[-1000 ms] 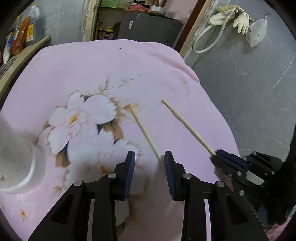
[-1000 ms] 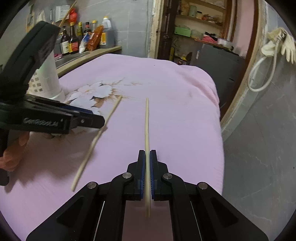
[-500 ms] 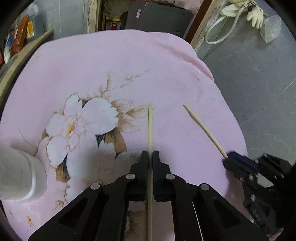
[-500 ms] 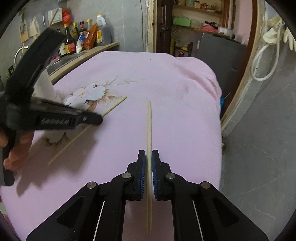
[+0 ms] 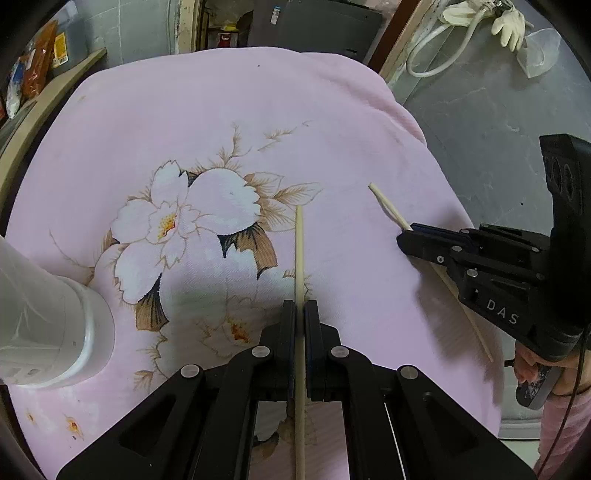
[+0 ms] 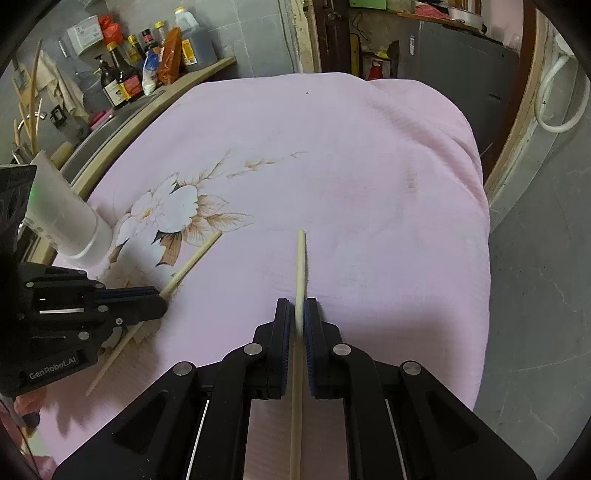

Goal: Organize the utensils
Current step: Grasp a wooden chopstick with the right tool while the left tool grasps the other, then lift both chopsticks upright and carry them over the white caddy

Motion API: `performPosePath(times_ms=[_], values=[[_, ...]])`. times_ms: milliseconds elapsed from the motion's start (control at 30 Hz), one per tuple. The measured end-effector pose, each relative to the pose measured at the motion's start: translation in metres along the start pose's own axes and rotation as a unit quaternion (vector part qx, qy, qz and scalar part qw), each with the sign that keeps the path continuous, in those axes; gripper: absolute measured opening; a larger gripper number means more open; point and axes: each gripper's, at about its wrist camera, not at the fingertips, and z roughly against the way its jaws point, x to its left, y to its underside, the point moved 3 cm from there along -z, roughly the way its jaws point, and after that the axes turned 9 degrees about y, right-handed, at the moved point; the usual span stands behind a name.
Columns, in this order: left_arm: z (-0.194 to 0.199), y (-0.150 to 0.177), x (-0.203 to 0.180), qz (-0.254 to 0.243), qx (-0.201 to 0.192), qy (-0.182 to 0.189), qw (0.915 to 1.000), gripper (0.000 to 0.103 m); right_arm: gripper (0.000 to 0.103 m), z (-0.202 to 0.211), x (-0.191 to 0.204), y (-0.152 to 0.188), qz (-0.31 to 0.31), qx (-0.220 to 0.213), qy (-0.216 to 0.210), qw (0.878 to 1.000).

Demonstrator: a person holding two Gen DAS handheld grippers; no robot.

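My left gripper (image 5: 300,308) is shut on a pale wooden chopstick (image 5: 299,251) that points forward over the pink flowered cloth (image 5: 258,122). My right gripper (image 6: 297,306) is shut on a second chopstick (image 6: 300,258), also held forward above the cloth. Each gripper shows in the other's view: the right gripper (image 5: 406,236) with its chopstick (image 5: 388,208) at the right, the left gripper (image 6: 162,295) with its chopstick (image 6: 192,260) at the left. A white utensil holder (image 5: 48,321) stands at the left edge of the cloth, left of my left gripper; it also shows in the right wrist view (image 6: 62,218).
A counter with several sauce bottles (image 6: 125,74) runs along the far left. The cloth-covered table drops off to a grey floor (image 5: 498,110) on the right. White gloves and a hose (image 5: 476,14) hang on the far wall by a doorway.
My left gripper closed on the left chopstick and lifted it off the cloth. My right gripper, still shut on its chopstick, rose and moved closer to the left one.
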Motion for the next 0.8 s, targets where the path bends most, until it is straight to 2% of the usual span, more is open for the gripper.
performPosePath(times_ms=[267,467,600,800], values=[[0.016,0.013,-0.001,-0.007,-0.071,-0.001,0.9974,0.002,0.003,0.024,0.005,0.021,-0.038,-0.075,-0.022,0.996],[0.049,0.02,-0.011,-0.031,-0.159,-0.015,0.9866,0.002,0.003,0.064,0.022,0.032,-0.053,-0.189,-0.029,0.98],[0.07,0.02,-0.018,-0.036,-0.22,-0.015,0.9747,0.002,0.003,0.09,0.036,0.031,-0.055,-0.271,-0.027,0.961],[0.11,0.021,-0.015,-0.034,-0.325,-0.002,0.9452,0.002,0.003,0.129,0.056,0.026,-0.057,-0.374,-0.025,0.925]])
